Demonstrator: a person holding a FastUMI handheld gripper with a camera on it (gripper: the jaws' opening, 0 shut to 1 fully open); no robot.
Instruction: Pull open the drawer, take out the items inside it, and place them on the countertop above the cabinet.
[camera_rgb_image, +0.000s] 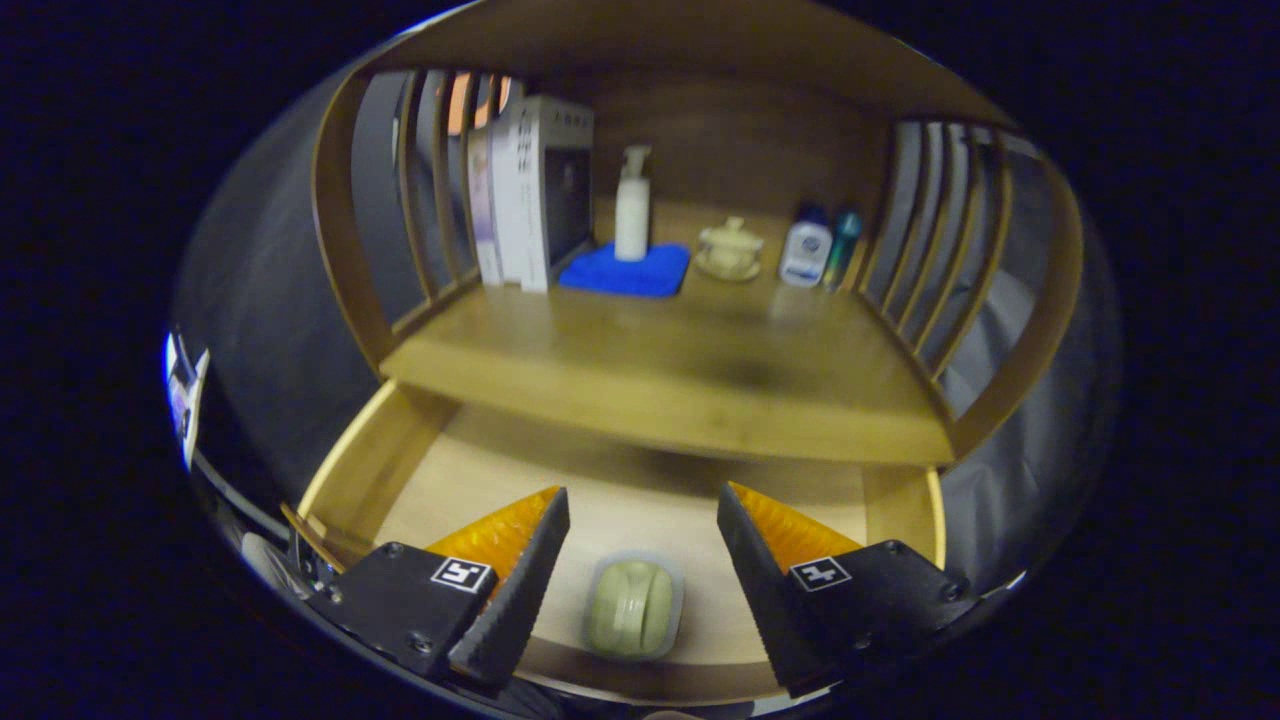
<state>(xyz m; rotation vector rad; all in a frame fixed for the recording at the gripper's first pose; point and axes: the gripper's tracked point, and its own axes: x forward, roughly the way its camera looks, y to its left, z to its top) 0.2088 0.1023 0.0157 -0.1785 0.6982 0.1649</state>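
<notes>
One soap (633, 608) in the drawer (400, 470); above, three bottles (632, 205), one cup (731, 248), one cloth (627, 270).

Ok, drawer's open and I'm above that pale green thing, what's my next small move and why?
Probably lower straight down and then close. The gripper is open, its fingers spread either side of the pale green item lying on the floor of the open drawer, with gaps on both sides and no contact visible. The countertop in front has bare space for it.
</notes>
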